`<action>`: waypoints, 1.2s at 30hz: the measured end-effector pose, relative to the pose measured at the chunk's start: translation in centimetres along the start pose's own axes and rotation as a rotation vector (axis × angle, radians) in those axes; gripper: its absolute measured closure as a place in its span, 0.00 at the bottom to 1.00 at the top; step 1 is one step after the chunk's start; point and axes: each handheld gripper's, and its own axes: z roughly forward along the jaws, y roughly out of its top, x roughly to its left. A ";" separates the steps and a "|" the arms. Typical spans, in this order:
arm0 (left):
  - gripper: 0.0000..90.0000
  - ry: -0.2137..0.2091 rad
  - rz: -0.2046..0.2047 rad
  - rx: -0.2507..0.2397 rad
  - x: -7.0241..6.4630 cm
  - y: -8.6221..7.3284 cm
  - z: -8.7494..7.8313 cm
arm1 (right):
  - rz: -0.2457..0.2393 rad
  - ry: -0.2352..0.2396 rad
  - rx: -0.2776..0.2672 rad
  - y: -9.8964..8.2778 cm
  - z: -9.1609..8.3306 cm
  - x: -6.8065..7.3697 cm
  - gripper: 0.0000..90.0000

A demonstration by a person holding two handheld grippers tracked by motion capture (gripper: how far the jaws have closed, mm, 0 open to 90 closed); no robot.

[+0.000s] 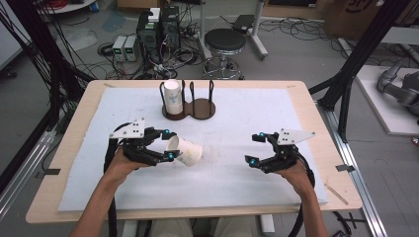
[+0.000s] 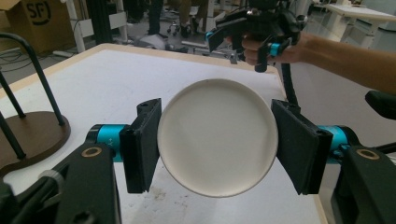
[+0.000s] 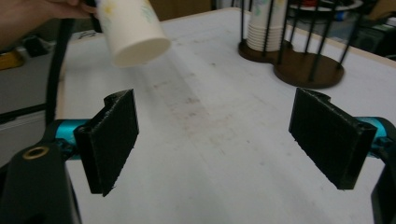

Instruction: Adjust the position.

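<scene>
Our left gripper (image 1: pixel 168 144): fingers (image 2: pixel 142 144) clamped tight, held low, pointing to the right
Our right gripper (image 1: pixel 257 147): fingers (image 3: pixel 112 137) spread wide, nothing between them, pointing to the left
Our forearms: both reach in from the near edge, well apart

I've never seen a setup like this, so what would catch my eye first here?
Probably the white paper cup held on its side by the left gripper, its jaws shut on it left of the table's middle. Next, the right gripper with open, empty jaws, and the brown wire cup holder at the table's far side with a cup stack in it.
</scene>
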 end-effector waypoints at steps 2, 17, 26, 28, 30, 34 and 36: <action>0.40 -0.002 0.000 0.000 0.0 0.0 0.0 | -0.026 0.031 0.005 0.7 0.4 0.2 0.18; 0.41 -0.055 0.022 -0.038 -1.0 1.2 0.9 | -0.079 0.196 -0.022 3.4 3.1 0.9 0.18; 0.40 -0.081 0.027 -0.033 -1.3 1.4 1.7 | -0.107 0.291 -0.042 4.9 6.0 1.6 0.18; 0.40 -0.084 0.028 -0.033 -1.3 1.4 1.9 | -0.109 0.305 -0.036 5.0 6.6 1.7 0.18; 0.41 -0.088 0.029 -0.031 -1.4 1.4 2.0 | -0.111 0.316 -0.026 5.2 7.2 1.8 0.18; 0.40 -0.093 0.031 -0.028 -1.4 1.4 2.2 | -0.107 0.342 -0.044 5.4 7.7 1.9 0.18; 0.41 -0.095 0.030 -0.030 -1.5 1.4 2.3 | -0.103 0.345 -0.050 5.4 7.8 2.0 0.18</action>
